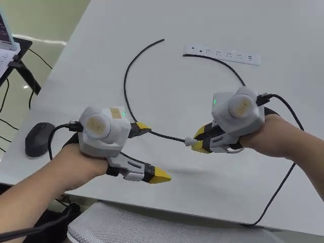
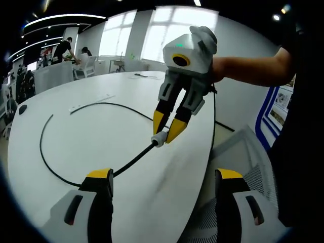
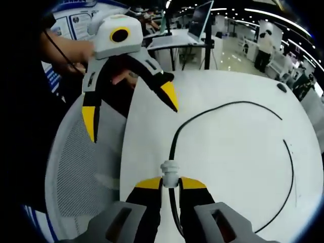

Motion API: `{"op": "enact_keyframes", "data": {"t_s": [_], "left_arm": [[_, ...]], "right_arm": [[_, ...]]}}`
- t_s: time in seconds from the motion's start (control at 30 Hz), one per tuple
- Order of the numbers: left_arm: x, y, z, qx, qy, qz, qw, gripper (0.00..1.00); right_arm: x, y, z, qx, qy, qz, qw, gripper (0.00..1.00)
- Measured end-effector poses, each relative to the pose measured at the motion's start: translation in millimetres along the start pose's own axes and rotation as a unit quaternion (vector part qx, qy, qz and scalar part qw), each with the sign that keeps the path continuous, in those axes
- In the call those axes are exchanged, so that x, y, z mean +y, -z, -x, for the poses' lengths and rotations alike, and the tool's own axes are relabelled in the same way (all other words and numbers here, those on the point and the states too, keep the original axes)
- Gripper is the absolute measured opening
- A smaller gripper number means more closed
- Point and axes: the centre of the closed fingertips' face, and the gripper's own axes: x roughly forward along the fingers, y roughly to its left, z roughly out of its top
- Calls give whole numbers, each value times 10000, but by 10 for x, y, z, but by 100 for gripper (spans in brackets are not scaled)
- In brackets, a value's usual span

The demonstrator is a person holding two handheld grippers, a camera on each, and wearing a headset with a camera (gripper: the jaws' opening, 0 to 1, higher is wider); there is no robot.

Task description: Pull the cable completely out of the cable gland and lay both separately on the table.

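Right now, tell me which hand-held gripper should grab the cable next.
Left: the left hand-held gripper is open beside the cable; the right hand-held gripper is shut on the cable gland.

The white left hand-held gripper (image 1: 152,152) with yellow-tipped jaws points right, its jaws spread wide apart, with the bare left forearm (image 1: 45,185) behind it. Facing it, the matching right hand-held gripper (image 1: 198,140) points left, its jaws pinched on a small white plastic cable gland (image 3: 170,171). The right forearm (image 1: 288,144) reaches in from the right.
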Motion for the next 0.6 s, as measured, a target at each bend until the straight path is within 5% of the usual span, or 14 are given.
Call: {"op": "enact_keyframes", "data": {"t_s": [0.23,0.6], "left_arm": [[7,-247,-33,-395,94,7,9992,80],[-52,-460,-155,-653,399,53,9971,68]], "right_arm": [[102,-130,148,-55,-36,143,9999,7],[245,-249,299,-98,-87,435,9990,7]]}}
